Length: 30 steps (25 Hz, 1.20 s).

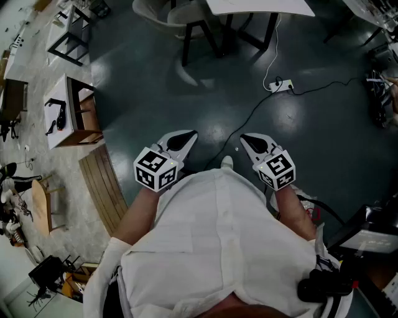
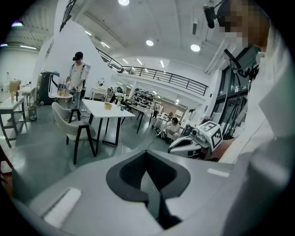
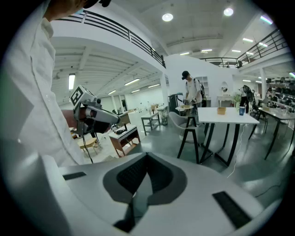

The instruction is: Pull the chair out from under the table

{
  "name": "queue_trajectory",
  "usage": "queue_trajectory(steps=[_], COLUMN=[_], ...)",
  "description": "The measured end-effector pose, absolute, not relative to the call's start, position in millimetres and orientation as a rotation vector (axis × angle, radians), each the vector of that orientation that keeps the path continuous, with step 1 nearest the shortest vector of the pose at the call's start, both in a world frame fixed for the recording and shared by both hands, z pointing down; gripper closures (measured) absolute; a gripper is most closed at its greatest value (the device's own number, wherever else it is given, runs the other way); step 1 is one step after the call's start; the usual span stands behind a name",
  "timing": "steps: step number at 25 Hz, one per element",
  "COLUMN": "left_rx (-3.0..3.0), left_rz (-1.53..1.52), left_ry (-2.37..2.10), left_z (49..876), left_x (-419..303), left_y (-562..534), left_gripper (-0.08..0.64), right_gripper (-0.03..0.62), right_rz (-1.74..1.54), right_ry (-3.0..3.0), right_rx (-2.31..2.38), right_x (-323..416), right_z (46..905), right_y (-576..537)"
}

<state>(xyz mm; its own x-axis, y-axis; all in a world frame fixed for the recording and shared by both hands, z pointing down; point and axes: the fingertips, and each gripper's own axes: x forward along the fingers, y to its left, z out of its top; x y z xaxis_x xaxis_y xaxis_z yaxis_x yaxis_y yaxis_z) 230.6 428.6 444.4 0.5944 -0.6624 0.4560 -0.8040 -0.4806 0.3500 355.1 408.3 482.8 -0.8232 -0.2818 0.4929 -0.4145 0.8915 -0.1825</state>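
A beige chair (image 1: 177, 18) with dark legs stands tucked against a white table (image 1: 261, 6) at the far end of the dark floor. The left gripper view shows this chair (image 2: 69, 126) beside the table (image 2: 108, 108); in the right gripper view the chair (image 3: 184, 122) and table (image 3: 228, 115) stand ahead. My left gripper (image 1: 188, 135) and right gripper (image 1: 244, 138) are held side by side in front of my chest, far from the chair. Both are shut with nothing between the jaws. The left gripper (image 2: 147, 156) and the right gripper (image 3: 146, 157) show closed tips.
A power strip (image 1: 283, 86) with a black cable lies on the floor between me and the table. A small wooden side table (image 1: 74, 112) and a slatted wooden panel (image 1: 102, 186) are at the left. A person (image 2: 77, 73) stands behind the table.
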Motion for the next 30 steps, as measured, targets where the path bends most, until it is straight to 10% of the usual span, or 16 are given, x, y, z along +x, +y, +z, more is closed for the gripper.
queue_trajectory(steps=[12, 30], left_rx=[2.270, 2.326], left_rz=[0.365, 0.154], left_ry=[-1.167, -1.135], left_z=[450.3, 436.3], left_x=[264.8, 55.7], left_y=[398.5, 254.9], left_gripper=[0.552, 0.551], right_gripper=[0.585, 0.551], right_rz=[0.394, 0.295], right_ry=[-2.613, -2.558], right_rx=[0.464, 0.547], right_x=[377.3, 176.1], right_z=[498.4, 458.9], right_y=[368.8, 219.1])
